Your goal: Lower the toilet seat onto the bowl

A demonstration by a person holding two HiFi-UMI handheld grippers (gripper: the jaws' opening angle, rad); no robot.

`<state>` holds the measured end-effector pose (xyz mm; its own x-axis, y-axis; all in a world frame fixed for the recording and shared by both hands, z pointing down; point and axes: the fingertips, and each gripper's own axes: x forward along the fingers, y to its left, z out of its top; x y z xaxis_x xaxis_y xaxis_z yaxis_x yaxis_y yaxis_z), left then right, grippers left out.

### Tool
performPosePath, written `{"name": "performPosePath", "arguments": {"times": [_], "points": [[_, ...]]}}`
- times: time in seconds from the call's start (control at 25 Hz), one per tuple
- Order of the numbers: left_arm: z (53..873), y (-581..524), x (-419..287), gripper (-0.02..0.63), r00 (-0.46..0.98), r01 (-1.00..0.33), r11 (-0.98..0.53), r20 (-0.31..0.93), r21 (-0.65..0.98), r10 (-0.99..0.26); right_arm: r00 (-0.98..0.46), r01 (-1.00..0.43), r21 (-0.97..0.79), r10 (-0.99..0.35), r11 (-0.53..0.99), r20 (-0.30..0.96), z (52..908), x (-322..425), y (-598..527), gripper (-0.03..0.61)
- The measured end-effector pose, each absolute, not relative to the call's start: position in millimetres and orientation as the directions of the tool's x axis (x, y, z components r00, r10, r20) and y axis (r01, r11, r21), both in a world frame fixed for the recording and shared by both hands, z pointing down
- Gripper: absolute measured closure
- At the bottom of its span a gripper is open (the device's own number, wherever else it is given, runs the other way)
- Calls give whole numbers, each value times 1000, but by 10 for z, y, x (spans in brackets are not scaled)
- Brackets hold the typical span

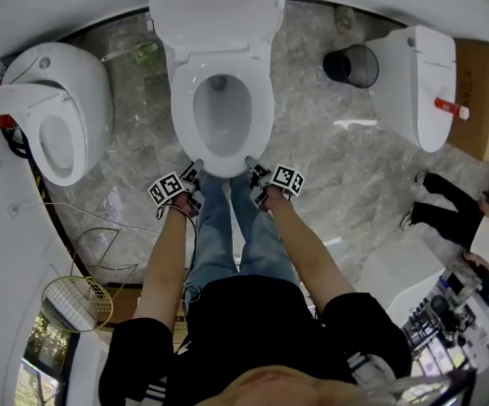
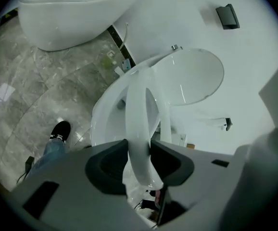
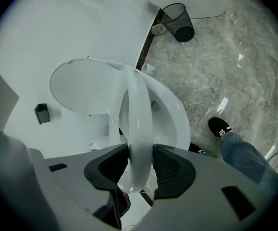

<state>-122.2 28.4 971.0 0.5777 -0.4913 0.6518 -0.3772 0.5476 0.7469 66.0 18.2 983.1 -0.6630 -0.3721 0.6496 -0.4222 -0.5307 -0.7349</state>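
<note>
Grey marble floor (image 1: 329,142) lies open on both sides of the bowl (image 1: 222,121). A second toilet (image 1: 54,112) stands well to the left and a black bin (image 1: 352,66) to the right. The toilet seat (image 2: 138,121) tilts above the bowl, with the lid (image 1: 217,11) upright behind. The left gripper (image 1: 197,166) and the right gripper (image 1: 251,161) each clamp narrowly on the seat's front edge.

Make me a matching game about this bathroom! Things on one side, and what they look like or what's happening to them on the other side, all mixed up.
Things:
1. toilet seat
2. lid
3. bin
4. jeans

Clues:
A. blue
B. pinched by the left claw and the right claw
C. black mesh
D. tipped up at the back

Pairs: 1-B, 2-D, 3-C, 4-A
</note>
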Motion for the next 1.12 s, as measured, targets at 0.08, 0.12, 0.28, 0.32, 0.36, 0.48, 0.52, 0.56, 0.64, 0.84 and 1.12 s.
{"name": "performPosePath", "arguments": {"times": [0.08,0.12,0.28,0.32,0.36,0.48,0.52,0.56,0.64,0.84,1.12], "points": [[9785,316,-1219,465,570,-390,561,669,731,-476,-651,-435,-720,-364,-540,666,9889,662,204,416],[9821,331,-1214,465,568,-396,567,678,723,-467,-647,-440,-714,-359,-545,673,9913,662,215,416],[9988,374,-1191,460,566,-420,586,705,693,-428,-640,-467,-693,-330,-549,694,10065,683,263,408],[10030,380,-1188,459,563,-429,589,712,685,-419,-636,-479,-686,-322,-548,701,10104,689,273,407],[10069,386,-1187,456,560,-438,591,720,678,-411,-630,-491,-677,-313,-548,710,10140,694,284,403],[10179,414,-1181,453,552,-454,599,736,660,-393,-617,-519,-653,-287,-552,733,10240,703,321,402],[10211,421,-1180,451,550,-458,601,740,655,-387,-615,-527,-645,-276,-553,739,10271,704,331,402],[10239,423,-1179,448,549,-462,602,743,651,-382,-613,-535,-638,-264,-554,744,10300,707,338,396],[10287,428,-1177,446,548,-470,603,749,644,-372,-611,-556,-623,-238,-550,755,10344,711,348,396],[10368,441,-1174,440,545,-490,615,768,618,-337,-582,-624,-576,-178,-528,794,10400,734,364,394],[10127,505,-1282,560,459,-654,580,864,486,-206,-526,-750,-541,-153,-380,837,10099,878,317,520]]}}
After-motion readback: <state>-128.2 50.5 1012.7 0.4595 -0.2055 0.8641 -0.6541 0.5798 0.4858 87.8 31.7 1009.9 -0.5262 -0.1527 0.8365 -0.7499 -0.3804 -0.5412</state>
